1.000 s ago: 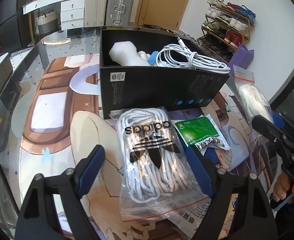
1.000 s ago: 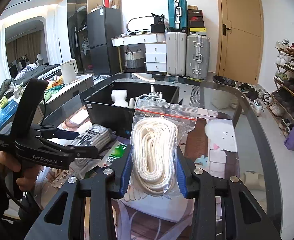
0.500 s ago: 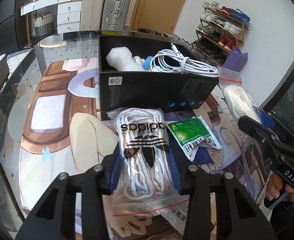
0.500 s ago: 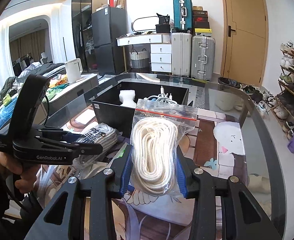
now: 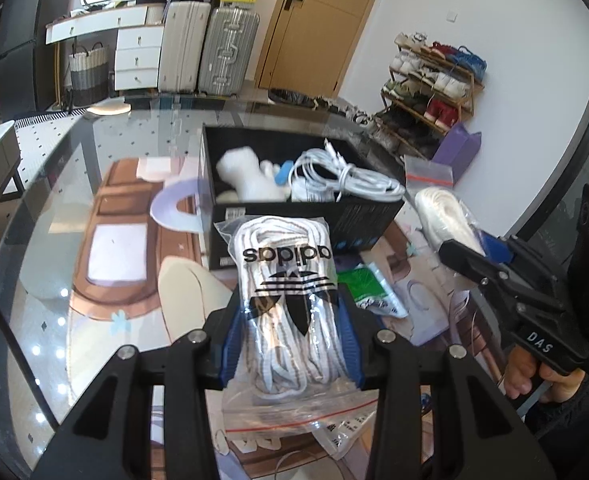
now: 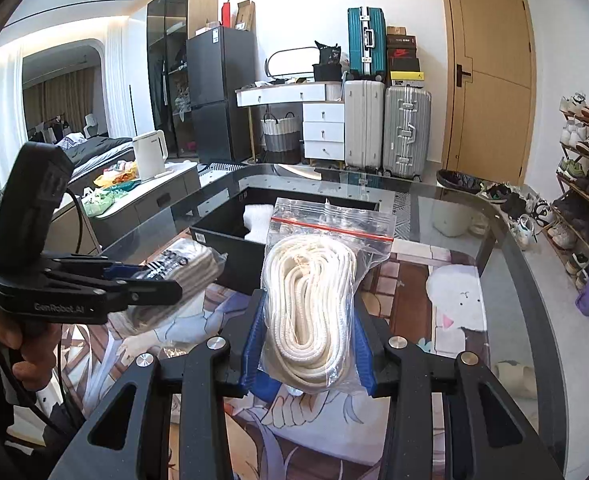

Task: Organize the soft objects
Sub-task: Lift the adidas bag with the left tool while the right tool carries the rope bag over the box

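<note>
**Two Bags Aloft, One Box to Fill**

Glass tabletop (image 5: 46, 264), laid over a cartoon-print mat, carries the scene. At 12 o'clock in the left wrist view sits the black box (image 5: 306, 220), already crowded with a white foam piece (image 5: 246, 176) and a coiled white cable (image 5: 346, 178) whose loops ride over the right-hand rim.

At centre, the left gripper (image 5: 290, 340) is clamped on the lace bag (image 5: 286, 280), a zip pouch of striped white laces with a black logo, raised in front of the box's near wall. At 3 o'clock the right gripper (image 5: 470, 246) pinches the rope bag (image 5: 442, 212); its own camera shows the blue pads (image 6: 254, 344) pressed into the sides of the cream coil (image 6: 310, 304), with the bag's sealed top standing free above the jaws. A green packet (image 5: 368, 286) lies flat on the table between the two tools.

The risks look plain enough. Slick plastic squeezed around soft cord may creep out of either grip. With both bags apparently headed for one opening, the tools could collide at the rim. A bag dropped on the cable may snag its loops, drag them out, or perch on top and slide back over the wall. The green packet, thin and flat on the glass, will likely be awkward to pick up.
</note>
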